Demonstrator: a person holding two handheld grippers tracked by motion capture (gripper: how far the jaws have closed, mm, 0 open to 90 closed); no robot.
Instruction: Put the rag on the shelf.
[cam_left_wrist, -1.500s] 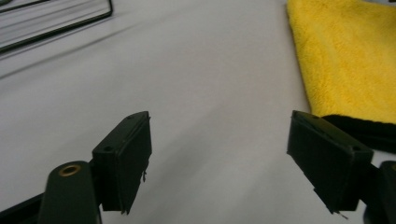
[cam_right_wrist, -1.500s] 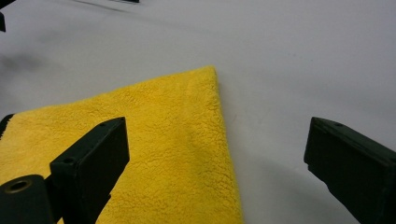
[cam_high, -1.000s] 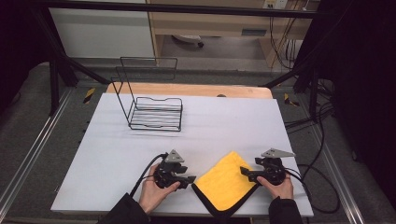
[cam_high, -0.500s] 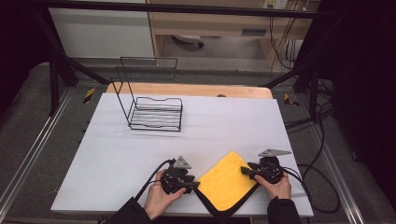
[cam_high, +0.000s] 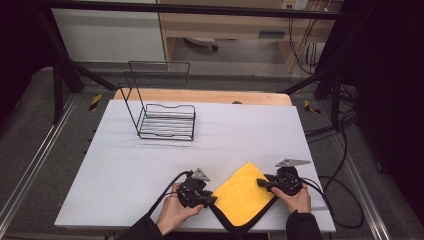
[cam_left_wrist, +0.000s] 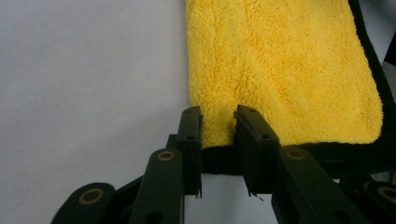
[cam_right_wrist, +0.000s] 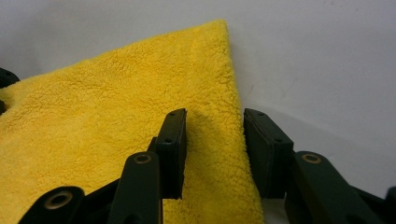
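**Both grippers at the yellow cloth**

The cloth (cam_high: 245, 192) lies folded at the lower centre of the high view, on the white table (cam_high: 150, 160). The left gripper (cam_left_wrist: 218, 126) has just been closing and pinches the cloth's near corner. The right gripper (cam_right_wrist: 215, 140) has barely closed further; its jaws straddle the cloth's right edge, slightly spread, one pad on the fleece. A wire rack (cam_high: 165, 120) stands at the upper left.
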